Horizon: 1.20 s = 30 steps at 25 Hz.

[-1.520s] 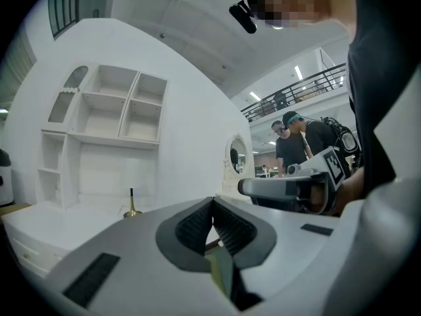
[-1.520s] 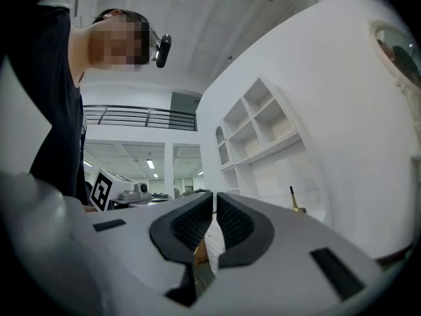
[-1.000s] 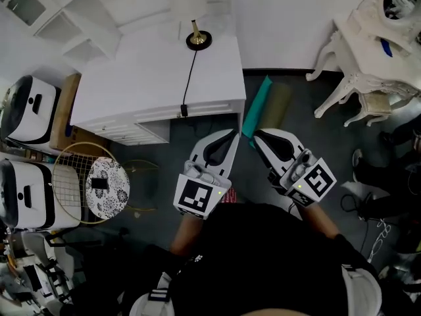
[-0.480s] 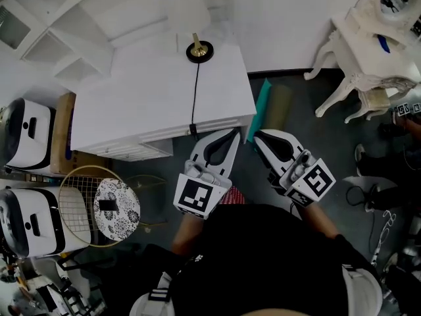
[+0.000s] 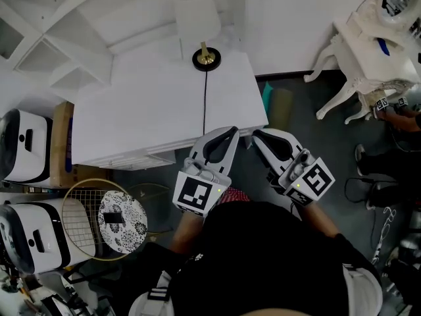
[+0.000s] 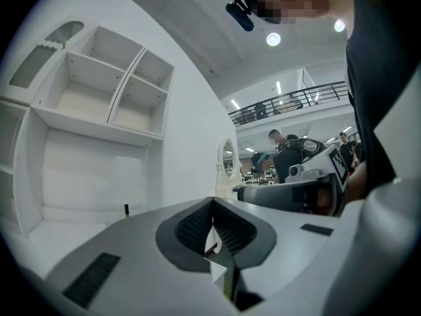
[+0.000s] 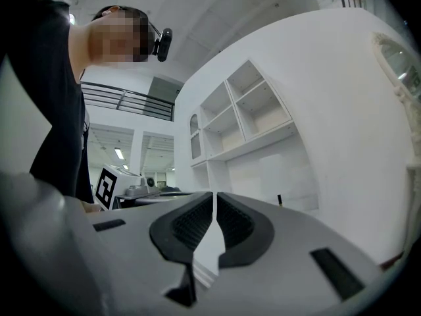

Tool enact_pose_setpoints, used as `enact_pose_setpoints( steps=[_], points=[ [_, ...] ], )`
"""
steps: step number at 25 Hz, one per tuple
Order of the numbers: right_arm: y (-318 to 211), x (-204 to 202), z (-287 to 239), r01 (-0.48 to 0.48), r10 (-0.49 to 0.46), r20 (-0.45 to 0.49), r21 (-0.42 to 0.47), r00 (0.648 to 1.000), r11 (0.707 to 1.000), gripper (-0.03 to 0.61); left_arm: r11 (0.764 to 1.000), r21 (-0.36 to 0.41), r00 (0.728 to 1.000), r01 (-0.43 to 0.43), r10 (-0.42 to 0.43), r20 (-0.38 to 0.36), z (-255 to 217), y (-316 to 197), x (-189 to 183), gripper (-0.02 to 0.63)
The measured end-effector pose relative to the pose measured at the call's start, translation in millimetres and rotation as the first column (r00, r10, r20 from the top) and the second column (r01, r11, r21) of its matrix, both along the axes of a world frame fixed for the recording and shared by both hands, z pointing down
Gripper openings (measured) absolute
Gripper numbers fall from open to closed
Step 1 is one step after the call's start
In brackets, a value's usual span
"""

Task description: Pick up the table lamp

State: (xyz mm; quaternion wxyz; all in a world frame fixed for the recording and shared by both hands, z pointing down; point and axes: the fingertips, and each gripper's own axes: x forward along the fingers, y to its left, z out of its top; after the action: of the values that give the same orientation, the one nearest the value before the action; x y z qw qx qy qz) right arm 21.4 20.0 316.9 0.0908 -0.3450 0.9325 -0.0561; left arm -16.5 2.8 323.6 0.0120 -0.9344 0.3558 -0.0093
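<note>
The table lamp point(image 5: 206, 58) stands at the far edge of the white tabletop point(image 5: 138, 110), near the wall, upright, with its pale shade above a black round base; its dark cord point(image 5: 204, 104) runs over the tabletop toward the near edge. Both tongs are clenched and empty: the left tongs point(image 5: 232, 132) are over the near right corner of the tabletop, close to the cord; the right tongs point(image 5: 257, 135) are just beside them, over the dark grey floor point(image 5: 296, 120). White open shelves point(image 5: 46, 45) stand at the left; ornate white furniture point(image 5: 365, 51) stands at the right.
</note>
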Motion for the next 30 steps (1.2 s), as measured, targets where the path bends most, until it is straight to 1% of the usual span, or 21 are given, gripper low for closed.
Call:
enact_pose_setpoints(
  steps=[4, 9, 13, 17, 21, 25, 30],
  points=[
    [-17.0, -16.1, -0.3, -0.011, 0.011, -0.010, 0.007, 1.000, 1.000, 0.017, 1.000, 0.000, 1.000, -0.009, 0.009, 0.005, 2.0, -15.6, -16.8, 0.011],
    [-36.1, -34.7, 2.9, -0.024, 0.024, -0.013, 0.012, 1.000, 1.000, 0.017, 1.000, -0.024, 1.000, -0.011, 0.012, 0.011, 11.3, -32.7, -36.3, 0.011],
    [-51.8, -46.6, 2.4, -0.030, 0.031, -0.016, 0.019, 0.999, 0.999, 0.017, 1.000, 0.014, 1.000, -0.021, 0.021, 0.002, 2.6, -48.4, -46.3, 0.011],
    [-65.6, -57.6, 3.7, -0.032, 0.033, -0.019, 0.020, 0.999, 0.999, 0.017, 1.000, -0.010, 1.000, -0.014, 0.014, 0.010, 8.6, -61.6, -58.8, 0.011],
    [-80.1, -66.0, 5.5, -0.041, 0.041, -0.014, 0.012, 0.999, 0.999, 0.017, 1.000, -0.017, 1.000, -0.013, 0.013, 0.016, 12.1, -73.9, -67.7, 0.011],
    [-90.6, -77.9, 4.4, -0.035, 0.035, 0.014, 0.009, 0.999, 0.999, 0.018, 1.000, -0.011, 1.000, -0.025, 0.025, 0.011, 11.0, -84.0, -73.6, 0.011],
    [-102.0, -85.5, 5.2, -0.055, 0.055, -0.005, 0.016, 0.998, 0.998, 0.018, 0.999, -0.018, 0.999, -0.046, 0.046, 0.016, 13.2, -94.9, -78.5, 0.011]
  ],
)
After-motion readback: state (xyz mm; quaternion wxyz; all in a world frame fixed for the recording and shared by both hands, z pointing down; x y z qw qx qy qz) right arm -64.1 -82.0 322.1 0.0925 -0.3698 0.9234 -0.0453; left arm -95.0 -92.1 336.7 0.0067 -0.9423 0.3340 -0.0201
